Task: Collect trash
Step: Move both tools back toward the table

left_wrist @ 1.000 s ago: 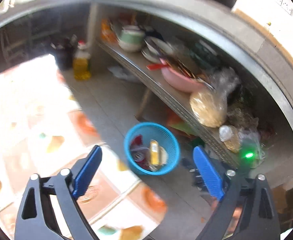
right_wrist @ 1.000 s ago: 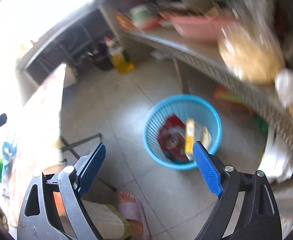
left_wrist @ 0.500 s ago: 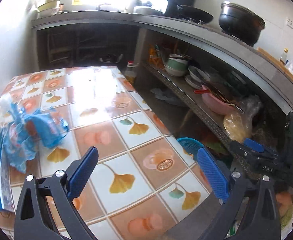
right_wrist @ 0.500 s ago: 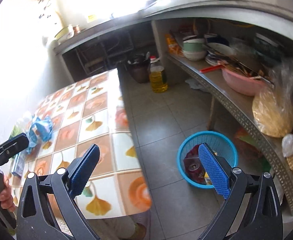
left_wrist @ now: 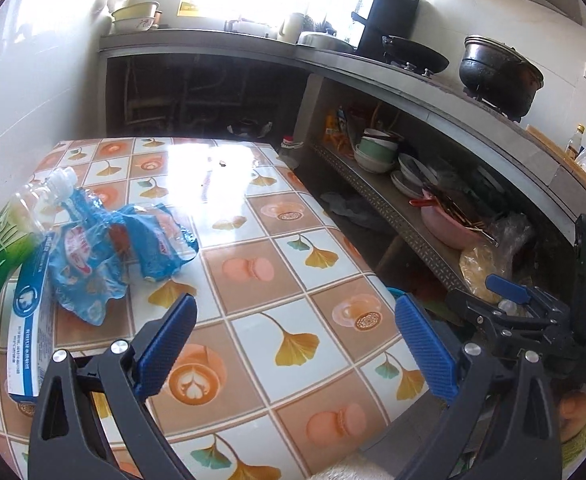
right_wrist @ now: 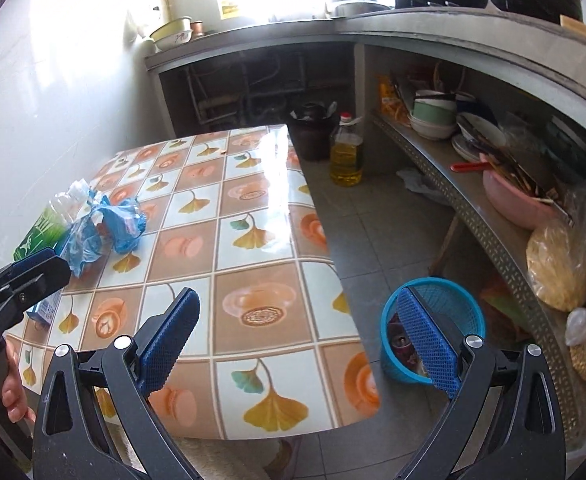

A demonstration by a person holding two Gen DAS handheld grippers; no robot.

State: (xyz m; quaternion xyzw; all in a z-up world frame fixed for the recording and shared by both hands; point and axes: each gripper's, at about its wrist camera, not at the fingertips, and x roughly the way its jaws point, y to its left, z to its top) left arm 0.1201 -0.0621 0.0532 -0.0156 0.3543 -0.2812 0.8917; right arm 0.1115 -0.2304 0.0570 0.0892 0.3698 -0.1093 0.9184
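Observation:
Trash lies at the left edge of the tiled-pattern table (left_wrist: 293, 272): a clear bottle with a green label (left_wrist: 9, 236), crumpled blue wrappers (left_wrist: 113, 252) and a blue-and-white box (left_wrist: 29, 328). My left gripper (left_wrist: 293, 332) hovers open and empty over the table's near part, right of the trash. Over the table's right corner, my right gripper (right_wrist: 297, 320) is open wide with nothing between its pads. The blue basket (right_wrist: 453, 300) stands on the floor right of the table, with trash in it, partly behind the right finger.
A yellow oil bottle (right_wrist: 347, 156) and a dark bin (right_wrist: 313, 132) stand on the floor beyond the table. A low shelf (right_wrist: 485, 220) on the right carries bowls, a pink basin (right_wrist: 517, 200) and food bags. A black pot (left_wrist: 497, 76) sits on the counter above.
Both views have swung up from the blue basket on the floor to the table top and the trash on it. Both grippers stayed open and empty.

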